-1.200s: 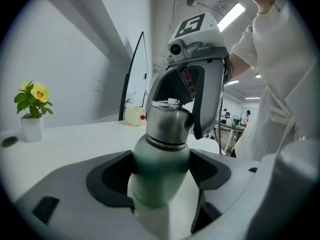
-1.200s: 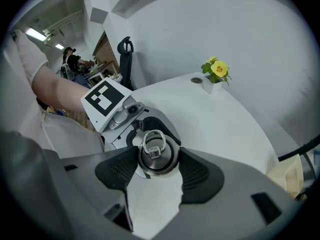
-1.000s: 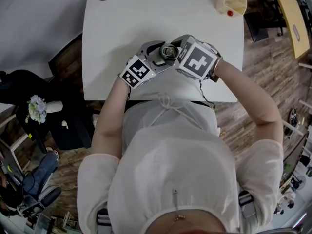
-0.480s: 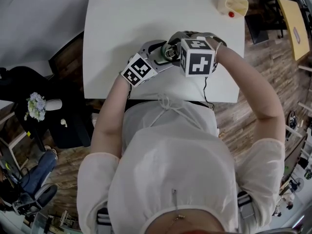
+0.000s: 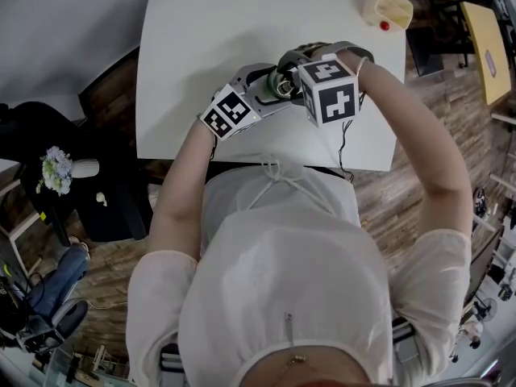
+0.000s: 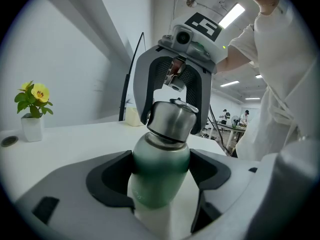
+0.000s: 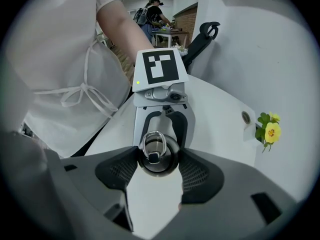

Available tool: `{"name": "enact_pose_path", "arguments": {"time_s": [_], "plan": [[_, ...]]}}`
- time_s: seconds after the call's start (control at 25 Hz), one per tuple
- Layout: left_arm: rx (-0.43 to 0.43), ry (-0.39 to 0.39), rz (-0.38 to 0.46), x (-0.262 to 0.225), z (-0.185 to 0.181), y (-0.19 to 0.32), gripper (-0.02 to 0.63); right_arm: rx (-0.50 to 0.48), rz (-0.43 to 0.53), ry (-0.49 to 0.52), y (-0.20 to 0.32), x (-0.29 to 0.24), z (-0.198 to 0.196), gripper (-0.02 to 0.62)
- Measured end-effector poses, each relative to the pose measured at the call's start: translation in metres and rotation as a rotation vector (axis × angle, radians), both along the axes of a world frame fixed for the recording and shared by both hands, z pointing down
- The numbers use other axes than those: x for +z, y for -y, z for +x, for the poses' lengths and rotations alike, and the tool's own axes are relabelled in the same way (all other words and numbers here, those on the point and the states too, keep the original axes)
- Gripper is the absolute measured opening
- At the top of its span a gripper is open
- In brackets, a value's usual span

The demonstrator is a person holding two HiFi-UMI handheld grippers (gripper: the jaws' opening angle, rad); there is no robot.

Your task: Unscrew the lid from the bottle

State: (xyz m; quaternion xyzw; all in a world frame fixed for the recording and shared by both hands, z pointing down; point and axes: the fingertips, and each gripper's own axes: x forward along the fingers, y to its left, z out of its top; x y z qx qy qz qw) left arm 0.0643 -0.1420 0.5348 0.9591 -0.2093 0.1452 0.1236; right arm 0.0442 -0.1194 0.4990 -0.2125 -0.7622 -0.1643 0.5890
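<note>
At the near half of the white rectangular table, the left gripper has its two dark pads closed against opposite sides of the green metal bottle, gripping the green upper body just below the shoulder; the bottle's lower part is paler. The bottle stands roughly upright between these pads with a slight lean. Whether its base touches the table cannot be determined. The right gripper comes down onto the bottle from above, and its pads are clamped on the two sides of the domed steel lid with a wire ring on top. The lid sits on the neck of the bottle. In the head view the right gripper's cube with black-and-white square markers lies directly beside the bottle on its right and covers most of that gripper. Well beyond the bottle, at the table's far left corner, stands a small yellow-flowered plant in a white cube pot, with a flat round dark grey disc just beside it. Beyond the bottle to the right, at the far right corner, sits a pale yellow open container, with a small red object just beside it.
</note>
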Motion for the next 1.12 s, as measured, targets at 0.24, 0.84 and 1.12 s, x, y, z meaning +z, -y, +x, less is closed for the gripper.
{"name": "enact_pose_path", "arguments": {"time_s": [0.24, 0.84, 1.12], "plan": [[-0.004, -0.004, 0.003, -0.003, 0.0, 0.001, 0.37, 0.047, -0.015, 0.024, 0.002, -0.011, 0.003, 0.267], [-0.02, 0.018, -0.005, -0.008, 0.001, 0.001, 0.37, 0.319, -0.03, -0.037, 0.008, 0.023, 0.077, 0.267], [-0.035, 0.016, -0.004, -0.006, -0.001, -0.001, 0.37, 0.488, -0.072, -0.058, 0.005, 0.076, 0.087, 0.268]]}}
